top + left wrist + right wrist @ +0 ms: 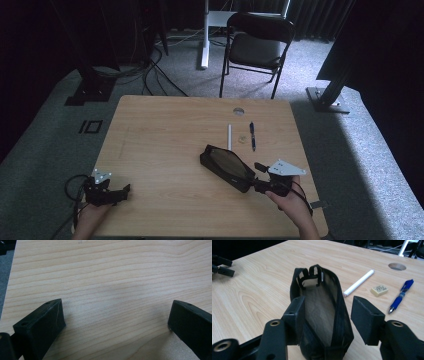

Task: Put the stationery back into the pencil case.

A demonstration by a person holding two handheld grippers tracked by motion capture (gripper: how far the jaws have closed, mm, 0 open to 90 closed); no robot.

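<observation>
A black mesh pencil pouch [226, 167] [319, 305] lies open-mouthed on the wooden table [165, 130], right of centre. My right gripper [256, 176] [329, 307] straddles the pouch's near end, jaws partly apart. One pad sits against the pouch's side and a gap shows at the other, so nothing is pinched. Beyond the pouch lie a white stick [229, 136] [359, 282], a small eraser [241, 139] [379, 290] and a blue pen [252, 136] [400, 296]. My left gripper [120, 192] [116, 312] rests open at the near left edge with only bare wood between its fingers.
A round cable hole [238, 111] [397, 266] sits near the table's far edge. A black folding chair [257, 45] stands on the carpet behind the table, with stands and cables around it. The left gripper [222, 267] appears far off in the right gripper view.
</observation>
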